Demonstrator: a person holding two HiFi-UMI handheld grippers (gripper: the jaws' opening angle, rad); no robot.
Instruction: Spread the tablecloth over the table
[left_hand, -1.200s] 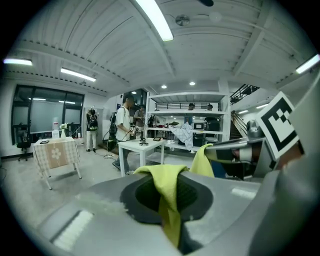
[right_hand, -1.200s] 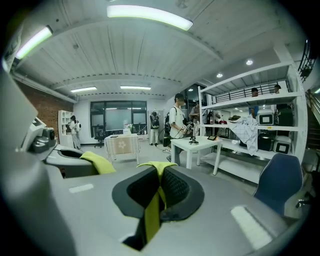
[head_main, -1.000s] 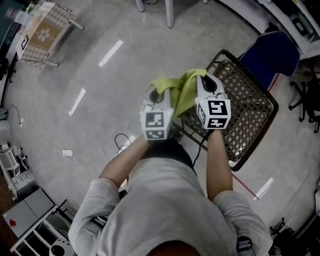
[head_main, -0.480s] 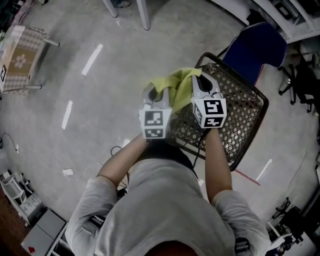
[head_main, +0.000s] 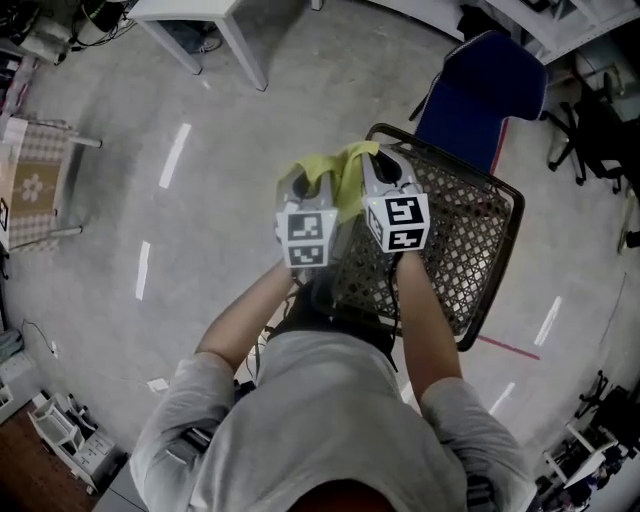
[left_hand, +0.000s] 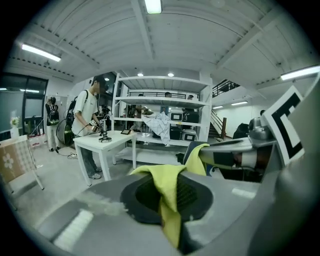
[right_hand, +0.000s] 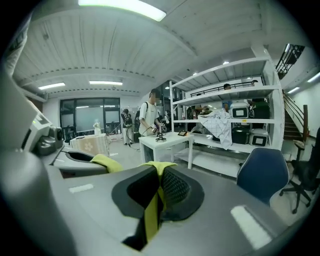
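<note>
firmly shut, left gripper (head_main: 305, 180) and right gripper (head_main: 379, 162) fingers (right_hand: 173, 190) pinch the tablecloth (head_main: 338, 178) (strung between).

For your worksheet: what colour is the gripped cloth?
The cloth is yellow-green; left gripper view.

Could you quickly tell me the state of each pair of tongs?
Left tongs: shut on the yellow-green cloth.
Right tongs: shut on the same cloth.

In the head view the left gripper (head_main: 303, 186) and the right gripper (head_main: 377, 166) hide most of the yellow-green fabric tablecloth (head_main: 336, 172), whose pinched fold vanishes between closed jaws in the 2 gripper views. The person's forearms cover the dark wire-mesh basket's (head_main: 470, 240) near corner. The small checked-cloth table (head_main: 42, 172) is cut by the left edge, the white table (head_main: 212, 10) by the top.
</note>
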